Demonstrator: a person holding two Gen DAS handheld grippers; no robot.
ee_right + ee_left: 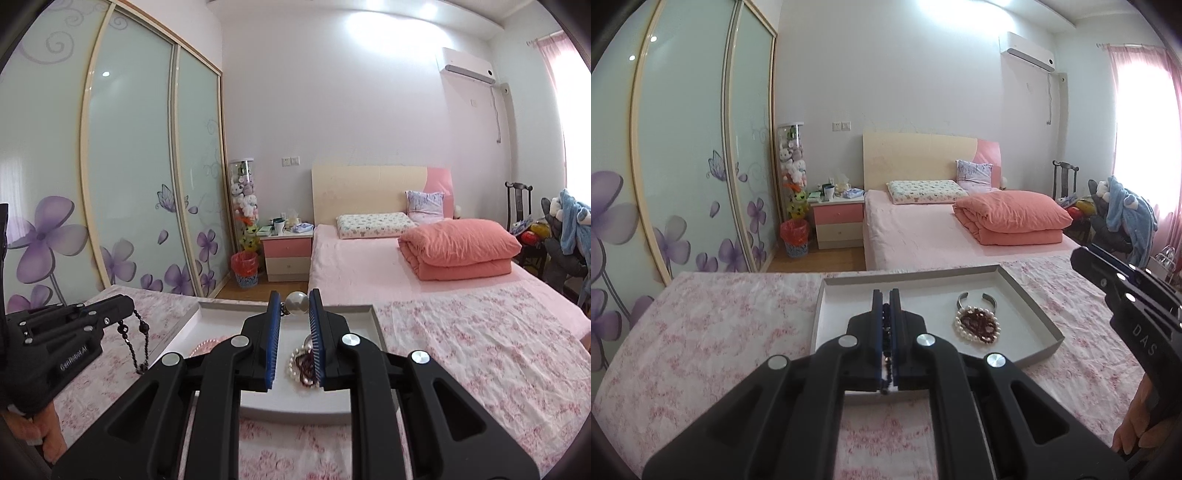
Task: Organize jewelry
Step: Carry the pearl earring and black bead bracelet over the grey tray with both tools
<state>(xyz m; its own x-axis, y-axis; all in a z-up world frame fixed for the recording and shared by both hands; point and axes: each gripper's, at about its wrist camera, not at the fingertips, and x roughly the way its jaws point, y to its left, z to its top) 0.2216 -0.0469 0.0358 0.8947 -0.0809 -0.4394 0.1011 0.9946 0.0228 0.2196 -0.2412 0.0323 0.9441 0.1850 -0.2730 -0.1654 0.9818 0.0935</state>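
My left gripper point(885, 294) is shut on a black bead strand point(885, 325), held above the near left part of the white tray point(1027, 295). From the right wrist view, that strand point(135, 339) dangles in a loop from the left gripper point(127, 308). My right gripper point(295, 300) is shut on a large pearl bead point(297, 303) with a small dark link at its side, held over the tray point(364, 317). Inside the tray lie a silver cuff point(977, 300) and a pearl bracelet point(977, 326) coiled around dark red beads. A pink pearl strand point(207, 345) shows partly behind the right gripper's arm.
The tray sits on a pink floral cloth point(720, 325). Beyond it are a bed point(923, 236) with a folded orange quilt point(1012, 218), a nightstand point(836, 218) and a sliding wardrobe point(683, 166). A hand point(44, 428) grips the left gripper's handle.
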